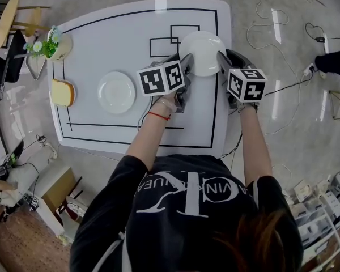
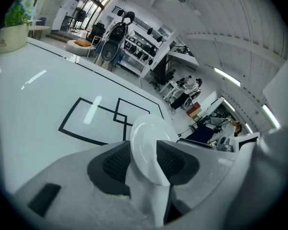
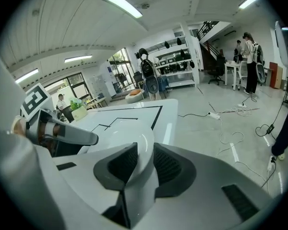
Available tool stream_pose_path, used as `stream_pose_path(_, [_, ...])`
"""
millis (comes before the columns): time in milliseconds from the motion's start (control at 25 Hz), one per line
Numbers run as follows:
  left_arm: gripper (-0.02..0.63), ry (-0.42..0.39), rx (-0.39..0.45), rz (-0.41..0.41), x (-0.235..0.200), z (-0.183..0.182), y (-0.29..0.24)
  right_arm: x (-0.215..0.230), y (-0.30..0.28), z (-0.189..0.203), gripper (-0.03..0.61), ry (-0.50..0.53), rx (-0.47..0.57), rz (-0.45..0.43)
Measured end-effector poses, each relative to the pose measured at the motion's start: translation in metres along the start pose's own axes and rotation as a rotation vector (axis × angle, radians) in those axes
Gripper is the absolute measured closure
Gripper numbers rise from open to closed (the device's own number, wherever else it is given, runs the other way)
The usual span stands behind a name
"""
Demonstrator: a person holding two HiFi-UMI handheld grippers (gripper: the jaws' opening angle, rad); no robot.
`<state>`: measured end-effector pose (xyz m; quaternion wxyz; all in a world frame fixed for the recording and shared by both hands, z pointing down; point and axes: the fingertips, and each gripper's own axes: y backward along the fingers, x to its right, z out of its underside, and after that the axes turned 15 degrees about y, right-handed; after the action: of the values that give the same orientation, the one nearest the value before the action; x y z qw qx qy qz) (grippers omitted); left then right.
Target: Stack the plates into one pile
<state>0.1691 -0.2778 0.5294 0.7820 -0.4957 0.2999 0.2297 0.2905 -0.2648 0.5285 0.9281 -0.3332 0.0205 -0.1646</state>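
Observation:
A white plate [image 1: 203, 52] lies at the table's far right, over the black square markings. My left gripper [image 1: 187, 68] is shut on its left rim and my right gripper [image 1: 221, 62] is shut on its right rim. In the left gripper view the plate [image 2: 145, 137] stands edge-on between the dark pads of the left gripper [image 2: 143, 163], which press on it. In the right gripper view the plate's rim [image 3: 138, 146] is pinched the same way in the right gripper [image 3: 141, 164]. A second white plate [image 1: 116, 92] rests alone on the table's middle left.
A slice of bread [image 1: 63, 92] lies near the left edge of the white table [image 1: 102, 33]. A potted plant [image 1: 55, 44] stands at the far left corner. Cables [image 1: 283, 33] trail over the floor on the right. A wooden chair [image 1: 11, 21] stands at left.

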Motion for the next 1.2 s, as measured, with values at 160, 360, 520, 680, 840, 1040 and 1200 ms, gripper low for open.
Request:
stream_pose_path(160, [0.49, 0.024, 0.008, -0.021, -0.01, 0.0, 0.009, -0.007, 0.003, 0.001, 0.485, -0.024, -0.002, 0.012])
stream_pose_path(360, [0.5, 0.006, 0.028, -0.007, -0.012, -0.005, 0.024, -0.02, 0.009, -0.005, 0.495, 0.01, -0.015, 0.025])
stream_pose_path(520, [0.5, 0.015, 0.044, 0.0, -0.019, -0.007, 0.041, -0.037, 0.014, -0.008, 0.505, 0.01, -0.005, 0.017])
stream_pose_path(680, [0.5, 0.018, 0.065, 0.003, -0.029, -0.013, 0.062, -0.058, 0.014, -0.018, 0.509, 0.003, 0.015, 0.003])
stream_pose_path(840, [0.499, 0.031, 0.086, 0.001, -0.044, -0.019, 0.086, -0.085, 0.011, -0.027, 0.512, 0.003, 0.029, -0.021])
stream_pose_path(1040, [0.497, 0.06, 0.109, -0.007, -0.073, -0.022, 0.12, -0.125, 0.001, -0.037, 0.514, 0.019, 0.032, -0.058])
stream_pose_path(1200, [0.492, 0.084, 0.133, -0.019, -0.099, -0.027, 0.15, -0.163, -0.009, -0.045, 0.517, 0.036, 0.035, -0.091])
